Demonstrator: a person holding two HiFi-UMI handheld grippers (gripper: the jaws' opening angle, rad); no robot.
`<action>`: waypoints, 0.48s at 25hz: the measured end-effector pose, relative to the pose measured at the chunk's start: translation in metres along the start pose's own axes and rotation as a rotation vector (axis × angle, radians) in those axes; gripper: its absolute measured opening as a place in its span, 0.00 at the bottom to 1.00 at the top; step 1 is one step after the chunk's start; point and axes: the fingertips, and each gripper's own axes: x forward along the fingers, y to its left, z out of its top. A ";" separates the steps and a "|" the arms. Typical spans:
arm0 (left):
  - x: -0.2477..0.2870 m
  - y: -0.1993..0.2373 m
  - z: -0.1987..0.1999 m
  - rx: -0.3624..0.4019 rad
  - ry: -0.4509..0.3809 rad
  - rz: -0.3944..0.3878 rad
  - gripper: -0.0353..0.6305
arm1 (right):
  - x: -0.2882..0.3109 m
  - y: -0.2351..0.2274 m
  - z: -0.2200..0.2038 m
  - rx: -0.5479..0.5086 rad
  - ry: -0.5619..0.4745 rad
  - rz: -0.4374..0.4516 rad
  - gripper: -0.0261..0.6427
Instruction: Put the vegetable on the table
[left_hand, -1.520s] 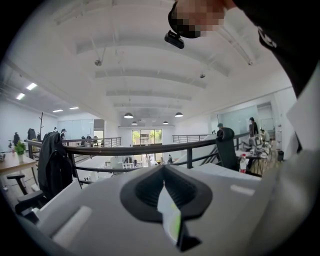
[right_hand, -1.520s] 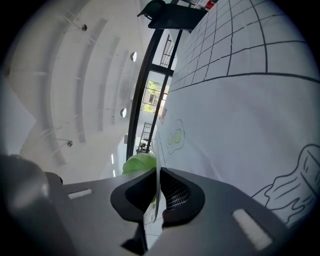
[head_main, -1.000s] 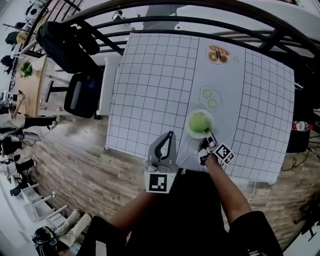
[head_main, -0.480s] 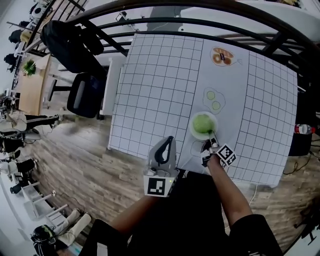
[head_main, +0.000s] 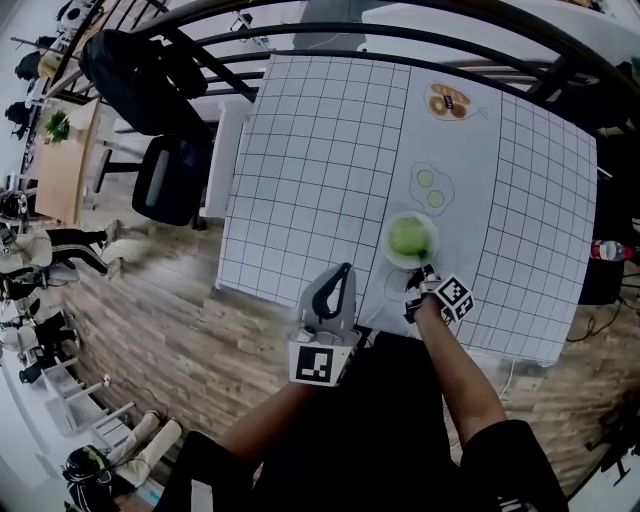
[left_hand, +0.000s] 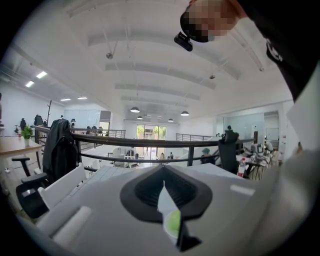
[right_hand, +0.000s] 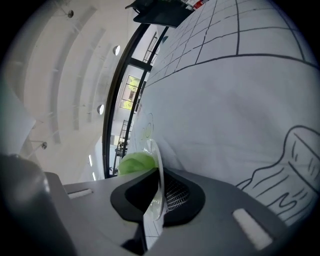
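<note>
A green leafy vegetable (head_main: 408, 237) lies on a small white plate (head_main: 390, 253), over the plain strip of the gridded table (head_main: 320, 150) near its front edge. My right gripper (head_main: 424, 272) is shut on the plate's near rim. In the right gripper view the thin rim (right_hand: 159, 167) is pinched between the dark pads of my right gripper (right_hand: 159, 186), with the vegetable (right_hand: 135, 162) just behind. My left gripper (head_main: 343, 270) hovers at the table's front edge, left of the plate, shut with nothing in it. In its own view the left gripper (left_hand: 165, 192) points over the table.
Printed drawings lie on the strip: cucumber slices (head_main: 430, 185) beyond the plate, a food picture (head_main: 447, 102) at the far end, an outline (head_main: 395, 285) beside my right gripper. A black chair (head_main: 165, 180) stands left of the table, a railing (head_main: 400, 45) behind it, a bottle (head_main: 605, 250) at right.
Only the head view has drifted a little. The plate, the vegetable and both grippers keep their places on the table.
</note>
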 end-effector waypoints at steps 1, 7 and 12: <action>-0.001 0.000 0.000 -0.004 -0.001 -0.003 0.06 | -0.001 0.000 -0.001 -0.004 -0.004 -0.021 0.06; -0.007 0.002 0.001 -0.016 -0.015 -0.019 0.06 | -0.007 0.006 -0.015 -0.028 0.020 -0.063 0.06; -0.013 0.008 0.001 -0.030 -0.017 -0.027 0.06 | -0.011 0.006 -0.023 -0.052 0.040 -0.074 0.08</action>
